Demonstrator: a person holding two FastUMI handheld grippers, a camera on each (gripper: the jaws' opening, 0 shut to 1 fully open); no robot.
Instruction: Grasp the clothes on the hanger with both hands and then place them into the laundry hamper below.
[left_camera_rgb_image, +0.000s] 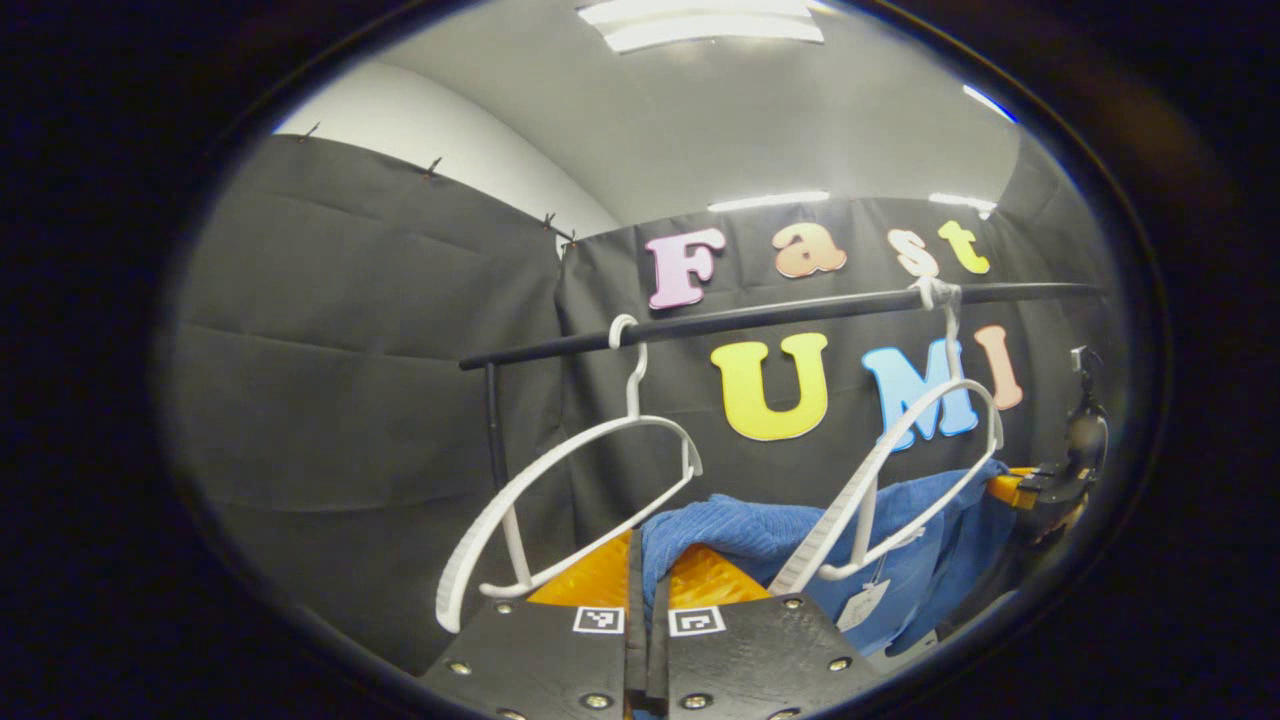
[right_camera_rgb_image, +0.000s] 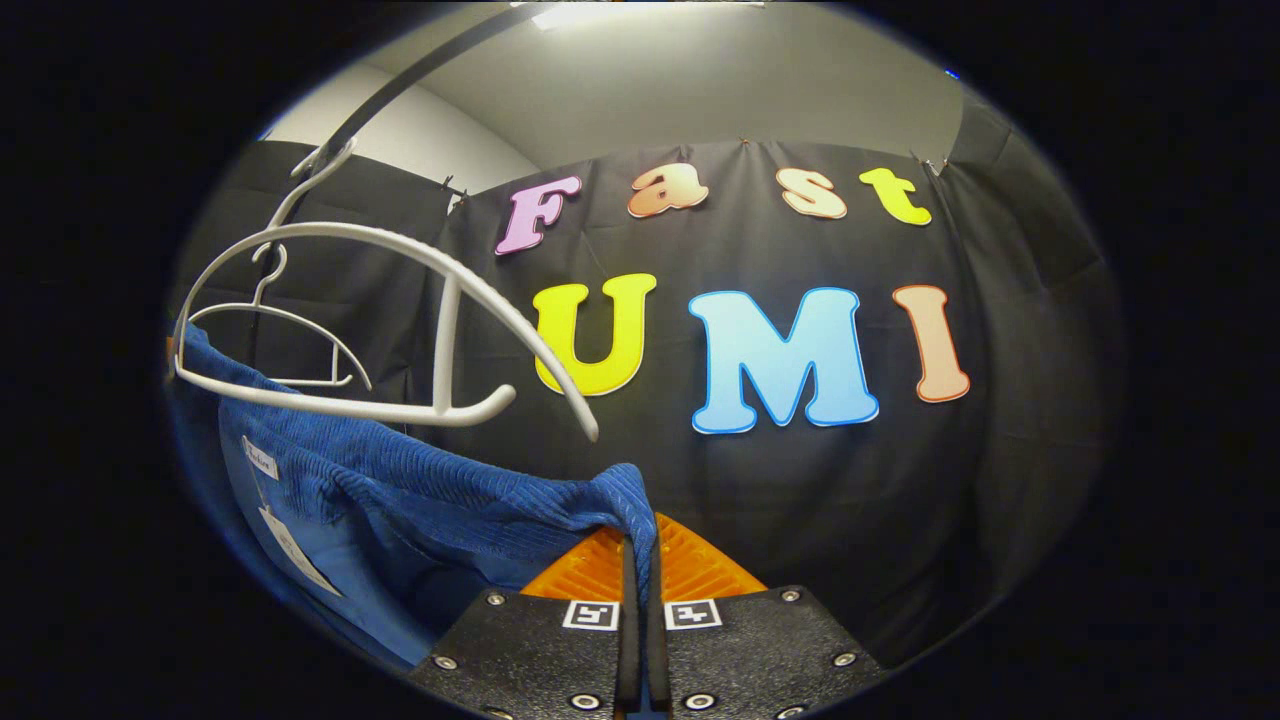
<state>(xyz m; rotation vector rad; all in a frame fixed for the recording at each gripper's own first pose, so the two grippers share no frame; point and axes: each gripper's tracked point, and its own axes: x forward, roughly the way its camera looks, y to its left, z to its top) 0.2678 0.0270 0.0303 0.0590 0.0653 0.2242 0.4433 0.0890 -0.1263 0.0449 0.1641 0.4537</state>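
Both hand-held grippers, left (left_camera_rgb_image: 648, 590) and right (right_camera_rgb_image: 640, 560), pinch the blue garment (right_camera_rgb_image: 420, 480), now off the white hanger (right_camera_rgb_image: 400, 330); lowering into the hamper remains.

In the left gripper view, a black rail (left_camera_rgb_image: 780, 315) is seen ahead and above, running across from left to right, and it is carried at its left end by a black upright post (left_camera_rgb_image: 492, 420). Behind both, a black cloth wall (left_camera_rgb_image: 350, 350) is hung, pinned along its top edge by small clips (left_camera_rgb_image: 433, 167). Higher up, a white wall (left_camera_rgb_image: 450, 130) and a grey ceiling (left_camera_rgb_image: 760, 120) with a bright light panel (left_camera_rgb_image: 700, 25) are seen.
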